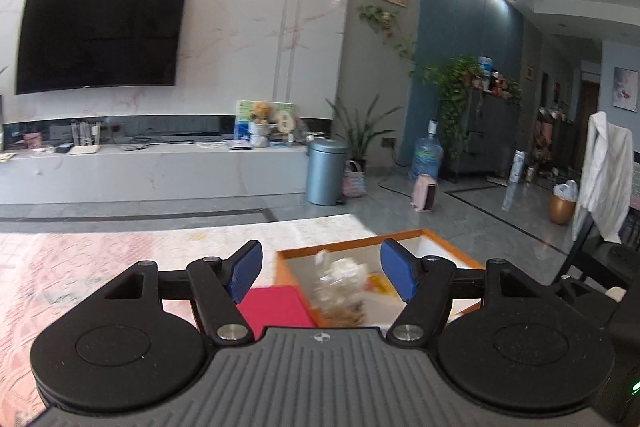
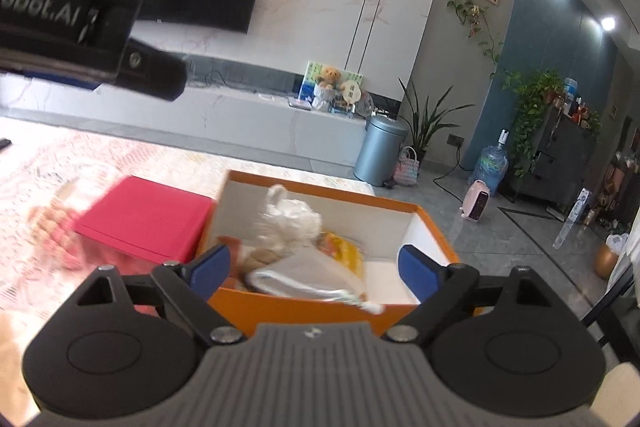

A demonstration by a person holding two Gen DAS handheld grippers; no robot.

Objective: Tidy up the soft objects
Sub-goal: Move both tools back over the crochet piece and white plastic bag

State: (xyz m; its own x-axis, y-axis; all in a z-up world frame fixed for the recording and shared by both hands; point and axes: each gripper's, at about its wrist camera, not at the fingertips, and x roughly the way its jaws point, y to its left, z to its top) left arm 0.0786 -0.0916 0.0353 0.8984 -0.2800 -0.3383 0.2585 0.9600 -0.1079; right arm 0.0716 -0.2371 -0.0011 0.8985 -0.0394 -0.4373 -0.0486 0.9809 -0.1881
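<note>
While both claws point(image 1: 321, 269) point(image 2: 314, 271) gape empty, orange box point(image 2: 320, 311) sits on patterned rug point(image 1: 120, 251), TV point(image 1: 100, 35) beyond.

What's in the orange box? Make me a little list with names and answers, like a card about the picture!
box: orange box, open top, white inside
in the box: white plastic bag, grey pouch, yellow packet, something brown and fuzzy
beside the box: red box, on its left, closed
left gripper: open, holding nothing
right gripper: open, holding nothing, above the near edge of the box
underneath: pink patterned rug
</note>
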